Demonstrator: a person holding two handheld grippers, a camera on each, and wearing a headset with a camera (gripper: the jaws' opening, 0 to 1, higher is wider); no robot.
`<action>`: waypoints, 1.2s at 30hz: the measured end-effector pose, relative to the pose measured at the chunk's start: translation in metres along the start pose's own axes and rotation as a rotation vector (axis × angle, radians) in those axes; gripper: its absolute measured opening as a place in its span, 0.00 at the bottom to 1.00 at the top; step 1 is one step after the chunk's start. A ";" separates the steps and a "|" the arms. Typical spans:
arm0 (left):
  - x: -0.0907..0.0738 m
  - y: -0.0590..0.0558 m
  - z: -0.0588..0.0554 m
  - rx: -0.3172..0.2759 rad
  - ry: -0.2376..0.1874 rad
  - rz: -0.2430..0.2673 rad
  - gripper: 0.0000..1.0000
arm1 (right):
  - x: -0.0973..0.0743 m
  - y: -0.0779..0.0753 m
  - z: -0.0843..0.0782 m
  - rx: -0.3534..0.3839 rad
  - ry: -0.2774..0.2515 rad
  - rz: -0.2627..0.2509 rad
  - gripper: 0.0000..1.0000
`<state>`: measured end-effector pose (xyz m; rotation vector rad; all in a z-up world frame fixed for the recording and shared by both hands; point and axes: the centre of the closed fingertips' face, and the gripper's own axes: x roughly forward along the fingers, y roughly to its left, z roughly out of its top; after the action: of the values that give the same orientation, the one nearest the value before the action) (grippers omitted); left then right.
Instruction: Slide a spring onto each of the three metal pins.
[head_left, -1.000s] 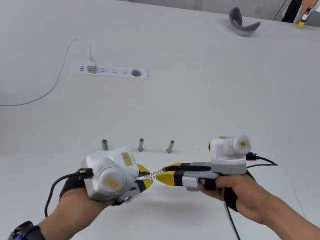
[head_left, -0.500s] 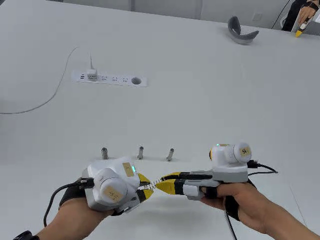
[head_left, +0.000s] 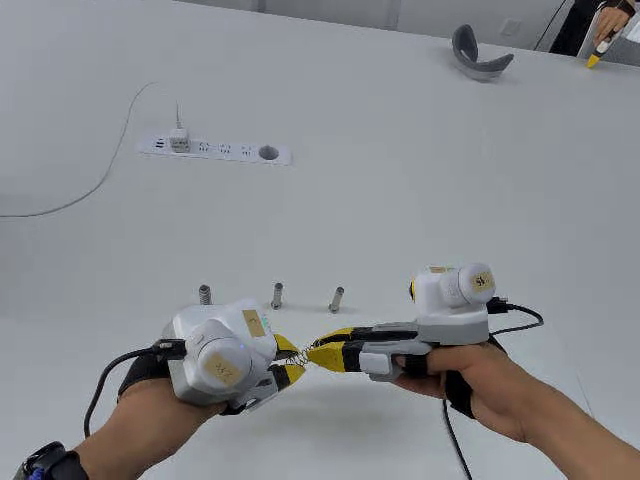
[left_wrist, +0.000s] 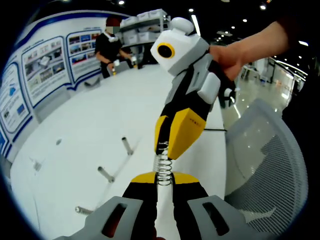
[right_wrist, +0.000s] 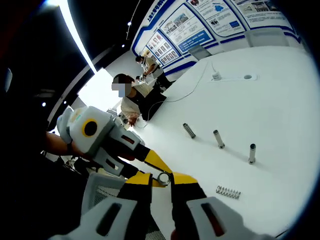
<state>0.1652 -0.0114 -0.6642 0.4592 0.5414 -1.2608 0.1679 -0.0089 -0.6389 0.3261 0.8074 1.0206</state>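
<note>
Three short metal pins stand in a row on the white table: the left pin (head_left: 205, 294) (right_wrist: 189, 130) wears a spring, while the middle pin (head_left: 277, 294) (right_wrist: 218, 139) and the right pin (head_left: 337, 298) (right_wrist: 251, 153) are bare. In front of them, above the table, a small spring (head_left: 298, 354) (left_wrist: 162, 167) spans tip to tip between the two grippers. My left gripper (head_left: 285, 362) (left_wrist: 162, 178) is shut on one end of it. My right gripper (head_left: 316, 354) (right_wrist: 163, 178) is shut on the other end. Another spring (right_wrist: 228, 191) lies loose on the table near the right pin.
A white power strip (head_left: 215, 149) with a plugged-in cable lies further back on the left. A grey curved object (head_left: 477, 55) rests at the far right of the table. A mesh chair (left_wrist: 272, 170) stands by the table's near edge. People stand at the far side.
The two grippers have come closer together, so less of the spring shows between their tips. The camera has shifted slightly; the pins stand as before.
</note>
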 end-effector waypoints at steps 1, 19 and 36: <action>0.000 0.000 0.000 0.000 -0.002 0.000 0.10 | 0.000 0.001 0.000 -0.010 0.008 -0.001 0.16; 0.002 -0.004 0.012 0.004 -0.041 -0.023 0.10 | -0.002 0.001 -0.005 -0.190 0.182 -0.014 0.16; 0.001 -0.008 0.021 0.024 -0.068 -0.044 0.10 | -0.003 0.001 -0.006 -0.303 0.299 0.019 0.14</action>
<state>0.1601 -0.0264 -0.6486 0.4248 0.4810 -1.3221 0.1624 -0.0118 -0.6409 -0.0809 0.9023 1.2077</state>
